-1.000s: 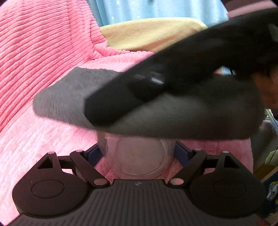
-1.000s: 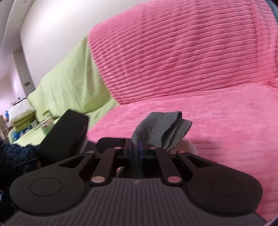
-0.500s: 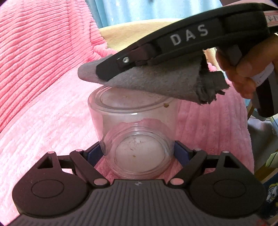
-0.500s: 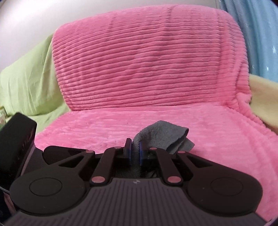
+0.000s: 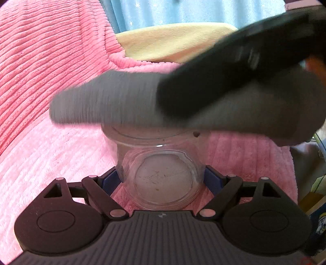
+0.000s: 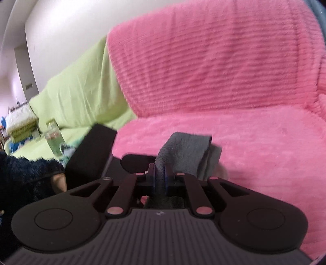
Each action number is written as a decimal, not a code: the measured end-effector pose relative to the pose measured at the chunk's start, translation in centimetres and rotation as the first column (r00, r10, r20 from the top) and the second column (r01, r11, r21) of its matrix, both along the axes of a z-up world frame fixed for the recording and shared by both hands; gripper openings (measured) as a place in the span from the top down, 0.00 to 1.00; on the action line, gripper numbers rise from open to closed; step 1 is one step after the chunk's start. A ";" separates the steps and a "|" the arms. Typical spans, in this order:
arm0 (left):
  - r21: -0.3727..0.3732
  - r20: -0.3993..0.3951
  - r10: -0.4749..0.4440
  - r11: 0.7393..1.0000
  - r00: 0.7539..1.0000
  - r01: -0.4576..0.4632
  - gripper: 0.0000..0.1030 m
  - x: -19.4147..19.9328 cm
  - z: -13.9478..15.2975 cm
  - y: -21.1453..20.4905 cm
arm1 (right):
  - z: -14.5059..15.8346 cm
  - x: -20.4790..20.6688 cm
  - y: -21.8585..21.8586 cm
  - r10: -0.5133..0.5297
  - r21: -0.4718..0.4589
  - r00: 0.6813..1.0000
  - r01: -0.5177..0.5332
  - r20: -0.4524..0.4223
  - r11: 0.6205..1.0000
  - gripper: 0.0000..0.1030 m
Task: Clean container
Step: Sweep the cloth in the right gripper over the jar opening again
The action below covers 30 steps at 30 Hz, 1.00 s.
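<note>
While the left gripper (image 5: 162, 181) clamps the clear container (image 5: 161, 173) by its lower wall, both blue pads (image 5: 212, 180) pressed against the sides, the container sits between the fingers with its base toward the camera, over the pink blanket (image 5: 51, 142). Brown specks show on the base and one on the wall near the rim. Right gripper (image 6: 160, 179) fingers squeezed together on a grey cloth (image 6: 187, 152), folded wad sticking out past the tips. In the left wrist view that cloth (image 5: 122, 102) lies across the container's far open end, motion-blurred, with the right gripper's dark body (image 5: 234, 67) above it; whether the cloth touches the rim can't be told. A bit of a hand (image 5: 317, 67) at the right edge. Behind: yellow cushion (image 5: 173, 42), blue curtain (image 5: 183, 12). Right wrist view: pink ribbed blanket (image 6: 214, 61) on a sofa back, green cover (image 6: 81, 91) to the left, a glass jar (image 6: 54, 136) on it, dark fuzzy sleeve (image 6: 24, 179) at lower left.
</note>
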State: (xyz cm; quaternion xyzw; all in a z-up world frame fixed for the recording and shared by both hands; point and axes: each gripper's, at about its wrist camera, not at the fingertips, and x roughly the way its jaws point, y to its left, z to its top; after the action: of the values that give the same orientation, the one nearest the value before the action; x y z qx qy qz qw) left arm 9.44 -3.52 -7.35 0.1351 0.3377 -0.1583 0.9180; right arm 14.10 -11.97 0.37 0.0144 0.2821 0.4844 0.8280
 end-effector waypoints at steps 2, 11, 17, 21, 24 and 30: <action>-0.002 -0.006 0.002 1.000 1.000 -0.002 0.16 -1.2 -0.5 0.5 | -0.5 0.8 0.1 -0.008 0.031 0.999 0.009 -0.034 0.999 0.94; 0.016 -0.010 0.008 1.000 1.000 -0.008 0.16 0.8 -1.7 0.5 | -1.4 2.8 1.5 -0.094 0.035 0.996 0.094 0.008 0.995 0.95; 0.006 -0.003 0.013 1.000 1.000 -0.012 0.16 1.2 -1.9 0.4 | -1.7 3.2 1.9 -0.253 -0.010 0.961 0.255 0.113 0.967 0.95; 0.014 0.004 0.007 1.000 1.000 -0.007 0.16 1.3 -2.1 0.1 | -1.9 3.4 1.0 -0.325 -0.034 0.937 0.332 0.131 0.943 0.95; 0.011 0.006 0.004 1.000 1.000 -0.004 0.16 1.5 -2.2 0.1 | -1.6 3.2 0.2 -0.366 -0.071 0.920 0.378 0.139 0.923 0.95; 0.010 0.003 0.003 1.000 1.000 -0.003 0.16 1.9 -2.3 -0.1 | -0.2 1.4 -2.1 -0.316 -0.045 0.948 0.318 0.050 0.947 0.93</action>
State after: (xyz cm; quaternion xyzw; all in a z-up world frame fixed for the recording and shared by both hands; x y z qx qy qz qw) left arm 11.34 -3.59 -9.69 0.1397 0.3374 -0.1551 0.9179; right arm 15.48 -14.10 0.13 0.0277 0.2713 0.3378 0.9008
